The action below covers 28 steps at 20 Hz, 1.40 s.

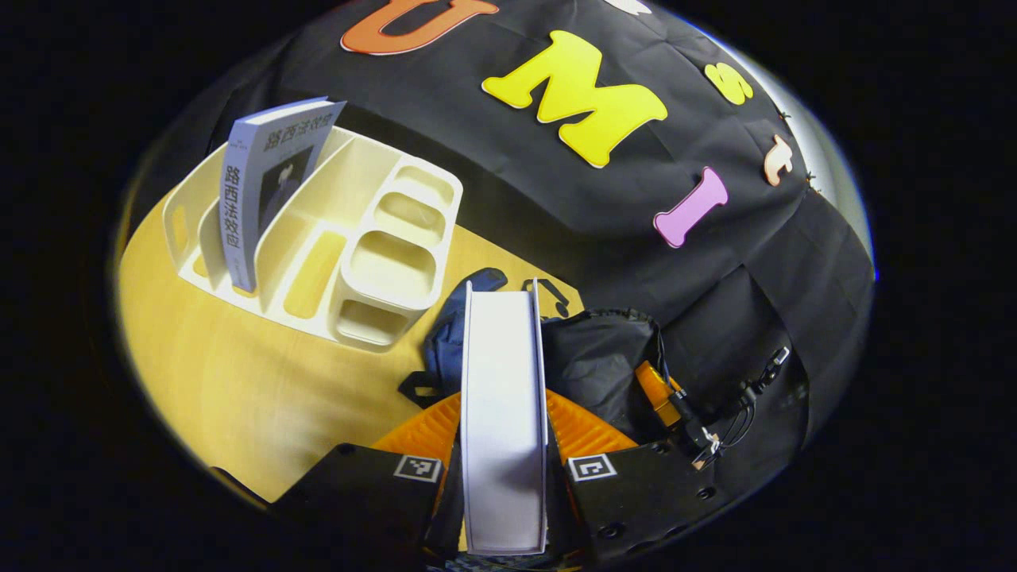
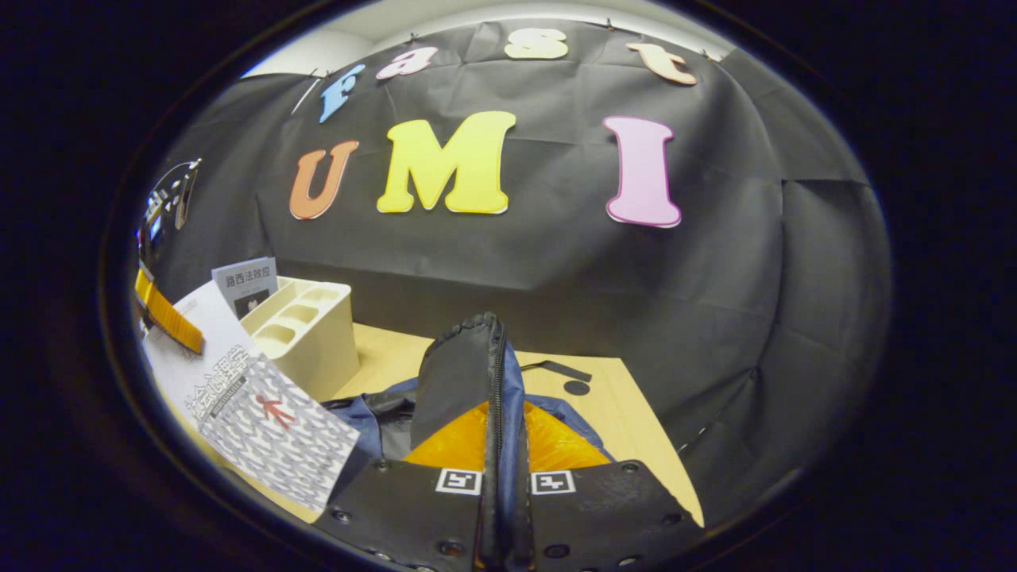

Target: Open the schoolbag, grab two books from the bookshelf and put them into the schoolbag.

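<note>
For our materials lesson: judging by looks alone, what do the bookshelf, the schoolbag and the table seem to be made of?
Bookshelf: likely moulded plastic, cream, smooth with a slight sheen and rounded compartment edges. Schoolbag: woven fabric, probably nylon, dark blue and matte, creased, with a zipper along its edge. Table: looks like light wood or wood-look laminate, with faint grain.

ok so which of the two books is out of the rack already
The white book, clamped between the left gripper's fingers above the schoolbag. The pale blue book stands upright in the cream rack.
</note>
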Tool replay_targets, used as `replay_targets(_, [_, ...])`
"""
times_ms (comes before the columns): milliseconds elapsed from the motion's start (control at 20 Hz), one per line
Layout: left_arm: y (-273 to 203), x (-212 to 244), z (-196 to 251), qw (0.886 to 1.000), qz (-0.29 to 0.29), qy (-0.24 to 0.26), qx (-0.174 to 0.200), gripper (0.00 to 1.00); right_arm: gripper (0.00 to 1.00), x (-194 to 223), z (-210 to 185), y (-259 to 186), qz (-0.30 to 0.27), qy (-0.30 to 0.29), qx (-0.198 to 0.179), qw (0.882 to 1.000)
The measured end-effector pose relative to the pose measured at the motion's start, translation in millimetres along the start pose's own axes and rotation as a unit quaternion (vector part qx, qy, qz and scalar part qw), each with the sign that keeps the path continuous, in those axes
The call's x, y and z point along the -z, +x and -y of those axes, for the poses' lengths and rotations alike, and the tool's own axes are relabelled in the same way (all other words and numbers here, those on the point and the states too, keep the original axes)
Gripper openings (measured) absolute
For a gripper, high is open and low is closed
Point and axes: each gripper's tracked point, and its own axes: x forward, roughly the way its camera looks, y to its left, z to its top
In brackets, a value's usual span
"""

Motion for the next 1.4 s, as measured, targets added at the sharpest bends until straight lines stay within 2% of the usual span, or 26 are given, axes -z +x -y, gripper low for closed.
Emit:
replay_targets(150, [26.1,1.7,12.9,0.998,0.009,-0.045,0.039,0.40,0.08,-20.6,4.9,-5.6,0.014,-0.032,0.010,0.999])
replay_targets(250, [37.0,8.5,20.3,0.998,0.003,-0.040,0.053,0.44,0.08,-36.0,5.4,-7.9,0.025,-0.039,0.014,0.999])
replay_targets(400, [64.9,18.8,13.3,0.998,-0.002,-0.045,0.047,0.43,0.08,-53.2,1.2,-12.1,0.039,-0.042,0.011,0.998])
replay_targets(500, [78.4,14.1,21.9,0.996,0.001,-0.065,0.062,0.44,0.08,-59.0,-3.1,-12.4,0.046,-0.048,0.010,0.998])
replay_targets(600, [92.6,9.7,23.5,0.995,0.013,-0.085,0.057,0.43,0.08,-62.6,-5.8,-13.8,0.052,-0.046,0.006,0.998])
replay_targets(750, [116.8,8.5,20.4,0.988,0.042,-0.136,0.053,0.44,0.08,-62.2,-7.6,-13.7,0.054,-0.037,0.002,0.998])
replay_targets(800, [128.0,13.2,21.8,0.985,0.040,-0.155,0.056,0.44,0.11,-61.5,-9.6,-14.9,0.055,-0.030,-0.002,0.998])
replay_targets(850, [138.8,20.3,21.5,0.983,0.036,-0.170,0.060,0.48,0.08,-61.2,-12.4,-16.6,0.056,-0.026,-0.006,0.998])
replay_targets(900, [150.6,31.4,19.9,0.981,0.027,-0.185,0.058,0.44,0.08,-61.5,-14.7,-17.3,0.057,-0.022,-0.009,0.998])
replay_targets(1000, [168.3,50.4,21.2,0.976,0.014,-0.208,0.063,0.44,0.08,-60.0,-19.7,-18.6,0.057,-0.015,-0.017,0.998])
replay_targets(1050, [174.8,58.3,21.4,0.977,0.014,-0.204,0.059,0.39,0.08,-60.6,-21.7,-20.7,0.059,-0.013,-0.020,0.998])
replay_targets(1100, [183.5,66.4,20.8,0.980,0.021,-0.189,0.057,0.44,0.05,-60.9,-23.9,-23.0,0.061,-0.013,-0.022,0.998])
replay_targets(1250, [205.7,78.6,33.5,0.983,0.044,-0.166,0.060,0.44,0.11,-66.2,-35.0,-27.3,0.066,-0.022,-0.030,0.997])
replay_targets(1300, [213.2,85.5,39.0,0.985,0.044,-0.159,0.060,0.44,0.08,-66.7,-38.8,-29.4,0.069,-0.026,-0.036,0.997])
replay_targets(1400, [227.2,91.6,45.8,0.984,0.047,-0.158,0.065,0.45,0.08,-69.6,-46.3,-32.4,0.071,-0.034,-0.042,0.996])
